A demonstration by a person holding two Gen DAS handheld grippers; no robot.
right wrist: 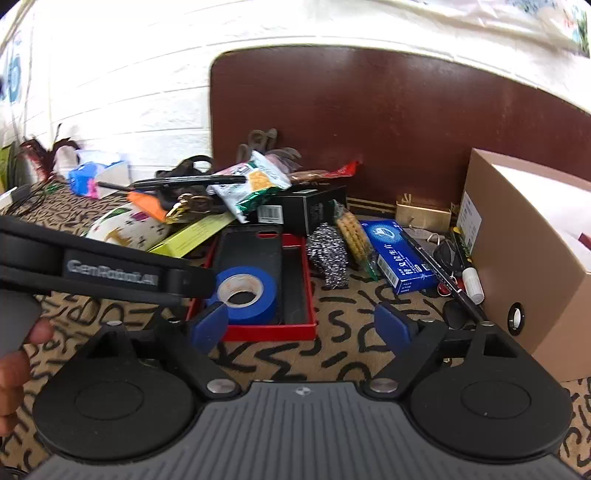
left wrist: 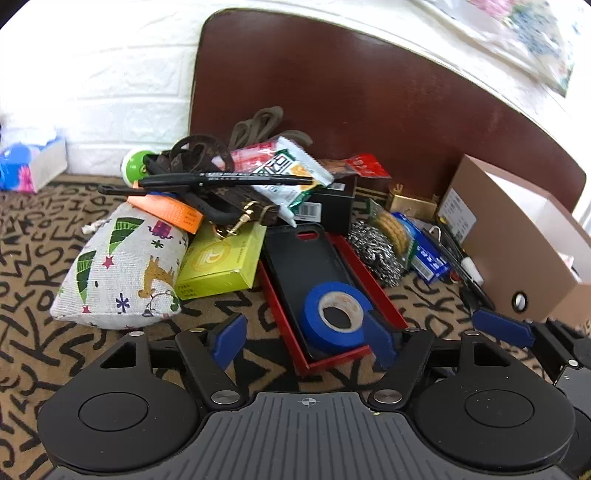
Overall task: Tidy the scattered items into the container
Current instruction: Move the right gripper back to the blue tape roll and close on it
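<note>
Both grippers hovered over the clutter, jaws wide and empty.
Left gripper point(left wrist: 306, 338) straddled the blue tape roll point(left wrist: 334, 315) lying on a phone case point(left wrist: 299, 258); right gripper point(right wrist: 299, 325) faced bare patterned cloth point(right wrist: 343, 343).

A brown cardboard box point(right wrist: 524, 258) stood open-topped. Left of it, pens point(right wrist: 443, 273), a blue packet point(right wrist: 399, 254), steel scourer point(right wrist: 328, 254) and blue tape roll point(right wrist: 245, 293) lay scattered.

Bright, even light fills both views, washing the white brick wall point(left wrist: 110, 74) nearly blank. Fisheye bending curves the brown board point(left wrist: 369, 92) and darkens the corners. The floral cloth point(left wrist: 535, 33) at the top right is blurred.
</note>
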